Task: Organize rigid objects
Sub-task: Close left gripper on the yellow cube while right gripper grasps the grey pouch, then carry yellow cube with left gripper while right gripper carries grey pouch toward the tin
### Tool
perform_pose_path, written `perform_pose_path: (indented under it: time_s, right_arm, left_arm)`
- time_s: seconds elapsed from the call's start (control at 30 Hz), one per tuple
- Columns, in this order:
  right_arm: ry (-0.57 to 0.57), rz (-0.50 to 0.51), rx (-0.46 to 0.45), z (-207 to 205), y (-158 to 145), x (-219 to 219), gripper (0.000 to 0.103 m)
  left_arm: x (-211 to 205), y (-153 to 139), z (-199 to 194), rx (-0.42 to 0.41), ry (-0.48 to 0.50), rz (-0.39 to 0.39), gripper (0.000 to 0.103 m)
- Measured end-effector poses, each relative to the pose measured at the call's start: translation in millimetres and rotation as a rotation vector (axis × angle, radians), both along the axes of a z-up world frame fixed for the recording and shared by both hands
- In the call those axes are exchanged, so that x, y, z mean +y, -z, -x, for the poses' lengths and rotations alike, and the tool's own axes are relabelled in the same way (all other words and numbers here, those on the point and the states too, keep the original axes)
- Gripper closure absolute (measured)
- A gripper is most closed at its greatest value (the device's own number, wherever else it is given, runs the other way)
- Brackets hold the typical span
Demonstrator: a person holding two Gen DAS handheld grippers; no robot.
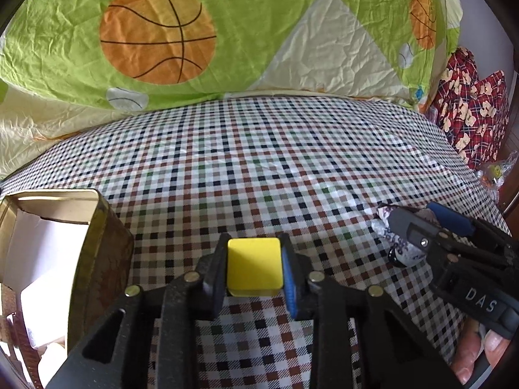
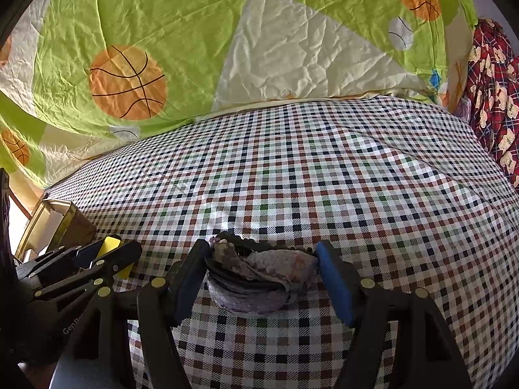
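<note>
Right, the left gripper (image 1: 254,269) has its jaws clamped flat against two opposite sides of the yellow block (image 1: 253,265), low over the checked sheet (image 1: 259,168) — a square, centred pinch. That block looks small, stiff and light, though its smooth glossy faces could slide on the pads, so gripping the flat sides mid-height, as now, seems the safe hold. Beside it on the left sits the open gold tin (image 1: 97,253), white liner showing inside; my guess is that's where things go.

Over on the right gripper (image 2: 262,275), the jaws stand about half open around a round, worn, grey-purple object (image 2: 256,278). Whether the pads actually press on it I cannot tell. It looks rough and perhaps flaky, so hold it across its widest part.

The left view alone shows into the tin, and fingers (image 1: 470,356) behind the right tool; only the right view shows that round thing clearly — layered, with a ragged top.
</note>
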State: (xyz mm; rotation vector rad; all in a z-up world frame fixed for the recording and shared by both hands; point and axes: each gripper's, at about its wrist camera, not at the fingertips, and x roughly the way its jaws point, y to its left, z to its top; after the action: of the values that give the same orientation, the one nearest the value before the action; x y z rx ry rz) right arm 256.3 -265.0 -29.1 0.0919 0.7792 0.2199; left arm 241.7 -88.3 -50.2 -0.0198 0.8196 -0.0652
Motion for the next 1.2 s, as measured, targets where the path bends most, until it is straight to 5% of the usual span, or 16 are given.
perform_pose_path:
  time_s: [0.23, 0.57, 1.2]
  right_arm:
    - [-0.006, 0.014, -0.068, 12.3, -8.4, 4.6, 0.034]
    - [-0.018, 0.011, -0.118, 26.9, -14.0, 11.8, 0.034]
    - [-0.025, 0.07, -0.337, 74.8, -34.7, 27.4, 0.034]
  left_arm:
    - [-8.3, -16.2, 22.0, -0.117, -0.02, -0.087, 0.075]
    - [13.7, -33.9, 45.7, -0.22, -0.1, -0.038, 0.075]
    - [13.8, -45.0, 89.0, -0.341, -0.14, -0.078, 0.075]
